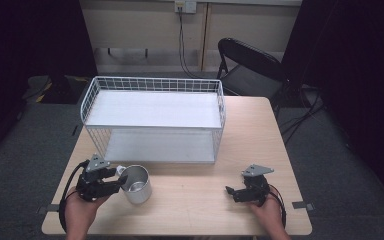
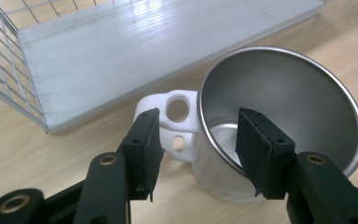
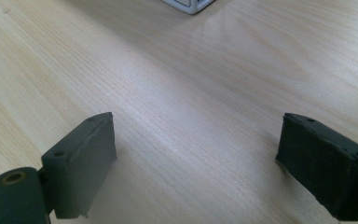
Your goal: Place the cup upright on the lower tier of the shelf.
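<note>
A shiny metal mug with a white handle stands upright on the wooden table, near its front left. My left gripper is open at the mug's left side. In the left gripper view its jaws straddle the mug wall beside the handle: one jaw is outside by the handle, the other reaches inside the rim. Both jaws stand a little apart from the wall. My right gripper is open low over bare table at the front right, with nothing between its jaws.
A white wire rack with two white shelves stands at the back middle of the table, its lower shelf just behind the mug. A black folding chair stands beyond the table's far right corner.
</note>
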The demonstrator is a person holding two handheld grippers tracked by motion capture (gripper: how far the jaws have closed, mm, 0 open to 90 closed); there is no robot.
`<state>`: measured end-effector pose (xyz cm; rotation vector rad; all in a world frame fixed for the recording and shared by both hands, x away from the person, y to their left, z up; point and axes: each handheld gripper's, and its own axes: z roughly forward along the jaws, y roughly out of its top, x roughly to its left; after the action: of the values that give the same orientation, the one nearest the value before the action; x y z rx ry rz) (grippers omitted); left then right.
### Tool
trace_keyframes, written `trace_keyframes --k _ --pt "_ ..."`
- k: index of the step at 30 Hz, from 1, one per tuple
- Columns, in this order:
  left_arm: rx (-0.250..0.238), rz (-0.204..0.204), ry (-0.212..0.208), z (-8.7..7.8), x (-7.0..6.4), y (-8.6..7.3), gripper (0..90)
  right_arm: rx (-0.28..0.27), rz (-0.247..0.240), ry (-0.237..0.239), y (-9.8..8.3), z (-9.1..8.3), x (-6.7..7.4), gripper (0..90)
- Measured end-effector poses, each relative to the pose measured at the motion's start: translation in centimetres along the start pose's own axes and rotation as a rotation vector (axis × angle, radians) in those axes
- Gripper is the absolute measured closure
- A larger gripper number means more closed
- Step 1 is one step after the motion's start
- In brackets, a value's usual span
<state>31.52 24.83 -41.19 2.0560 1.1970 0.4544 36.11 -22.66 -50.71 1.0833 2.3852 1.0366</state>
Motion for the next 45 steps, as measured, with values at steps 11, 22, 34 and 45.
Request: trace_keyframes --k 11,22,34,45 --pt "0.039 -0.018 -0.007 0.4 -0.3 0.2 58.6 0.000 0.000 0.000 0.0 0.0 0.0 10.5" --pt "0.068 0.008 -0.013 1.5 -0.3 0.1 81.8 0.000 0.001 0.001 0.0 0.0 0.0 10.4" --pt "0.047 -0.001 0.008 1.9 -0.1 1.0 82.3 0.000 0.000 0.002 0.0 0.0 0.0 10.4" --pt "0.005 -0.045 0.040 2.3 0.7 2.9 82.3 0.000 0.000 0.002 0.0 0.0 0.0 10.5"
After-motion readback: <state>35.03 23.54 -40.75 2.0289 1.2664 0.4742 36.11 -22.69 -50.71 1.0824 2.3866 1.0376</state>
